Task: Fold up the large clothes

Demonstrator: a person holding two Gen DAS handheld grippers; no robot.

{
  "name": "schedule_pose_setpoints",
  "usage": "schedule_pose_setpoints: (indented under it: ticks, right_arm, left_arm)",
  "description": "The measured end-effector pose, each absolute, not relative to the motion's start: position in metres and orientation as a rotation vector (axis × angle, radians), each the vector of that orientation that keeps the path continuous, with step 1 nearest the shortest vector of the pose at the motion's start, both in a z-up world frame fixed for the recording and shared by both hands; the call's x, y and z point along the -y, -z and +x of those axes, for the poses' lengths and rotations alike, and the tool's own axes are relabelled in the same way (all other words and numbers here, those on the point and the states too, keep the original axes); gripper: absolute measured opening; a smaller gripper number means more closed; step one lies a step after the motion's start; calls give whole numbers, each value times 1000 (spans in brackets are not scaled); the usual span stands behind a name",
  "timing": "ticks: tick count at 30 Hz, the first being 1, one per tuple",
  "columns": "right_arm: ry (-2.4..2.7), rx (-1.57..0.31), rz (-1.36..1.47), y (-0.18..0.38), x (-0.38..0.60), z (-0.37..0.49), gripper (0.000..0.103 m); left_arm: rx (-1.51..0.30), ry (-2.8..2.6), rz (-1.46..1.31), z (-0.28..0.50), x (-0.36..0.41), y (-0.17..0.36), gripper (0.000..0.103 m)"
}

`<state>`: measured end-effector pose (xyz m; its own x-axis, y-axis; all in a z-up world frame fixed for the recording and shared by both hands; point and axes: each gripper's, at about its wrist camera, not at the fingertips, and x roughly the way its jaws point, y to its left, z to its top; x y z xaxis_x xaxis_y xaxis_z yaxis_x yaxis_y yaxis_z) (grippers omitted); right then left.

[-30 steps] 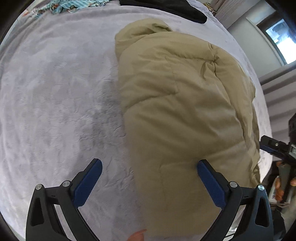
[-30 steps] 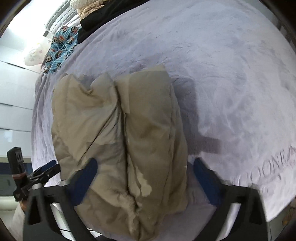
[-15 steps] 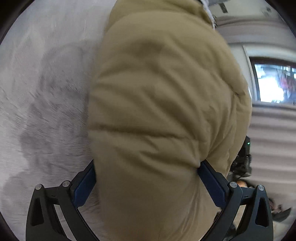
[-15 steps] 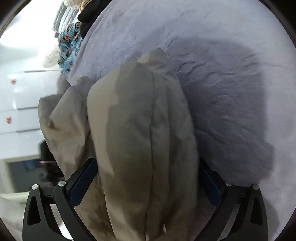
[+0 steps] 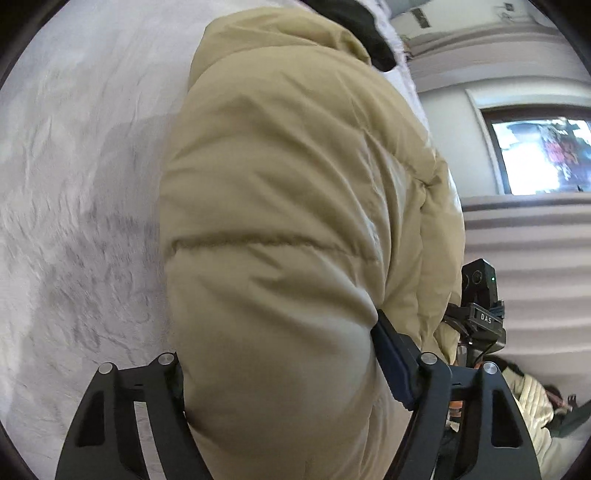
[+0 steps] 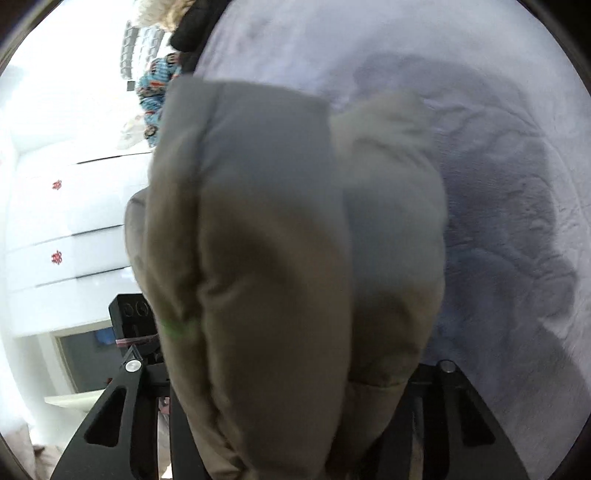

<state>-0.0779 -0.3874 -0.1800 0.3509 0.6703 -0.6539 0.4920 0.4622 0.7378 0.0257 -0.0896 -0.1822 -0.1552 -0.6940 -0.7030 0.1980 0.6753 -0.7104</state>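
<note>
The task item is a puffy, quilted, khaki-beige padded jacket (image 5: 295, 229), folded into a thick bundle on a bed covered with a pale lavender plush blanket (image 5: 74, 221). The jacket's far end lies on the blanket; its near end is bunched up between the two tools.

Left tool (image 5: 275, 354): its jaws have just been closing and now clamp the near left part of the jacket. The blue pad of the right-hand finger (image 5: 388, 354) presses into the padding, and the fabric bulges over it. The left-hand finger is hidden behind the bundle.

Right tool (image 6: 291, 369): its jaws have just been closing and now clamp the near right part of the jacket (image 6: 277, 240). The padding fills the whole gap between the black finger frames and covers both pads.

The blanket (image 6: 480, 110) is visible to the right of the jacket in the right wrist view, with a dark shadow on it. At the far edge of the bed lie a black garment (image 6: 192, 26) and a blue patterned cloth (image 6: 157, 88). White drawer fronts (image 6: 74, 221) stand to the left. In the left wrist view, a bright window (image 5: 543, 155) is at the right.
</note>
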Motion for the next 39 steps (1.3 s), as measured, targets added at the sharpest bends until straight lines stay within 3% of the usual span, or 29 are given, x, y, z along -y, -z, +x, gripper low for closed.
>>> schedule_pose_setpoints:
  ticks: [7, 13, 20, 24, 28, 32, 35, 39]
  right_arm:
    - [-154, -1159, 1143, 140, 331, -43, 49]
    - [-264, -1121, 1148, 152, 251, 44, 49]
    - [-315, -1219, 1098, 209, 165, 147, 49]
    - [-236, -1278, 1073, 232, 152, 159, 60]
    - [-120, -1343, 1010, 215, 163, 144, 69]
    - [56, -1221, 829, 156, 189, 125, 69]
    - [-9, -1059, 867, 112, 195, 118, 58]
    - [-158, -1123, 966, 130, 174, 140, 58]
  left_arm:
    - [-1445, 865, -398, 91, 30, 137, 78]
    - [-1351, 742, -352, 154, -69, 112, 78]
    - [-1389, 547, -400, 207, -154, 174, 81]
    - [-1398, 520, -441, 204, -158, 199, 87]
    - [-1352, 466, -317, 195, -161, 180, 86]
    - [-1238, 418, -260, 199, -168, 144, 86]
    - [-1168, 413, -249, 212, -160, 123, 86]
    - [-1145, 373, -188, 240, -128, 129, 86]
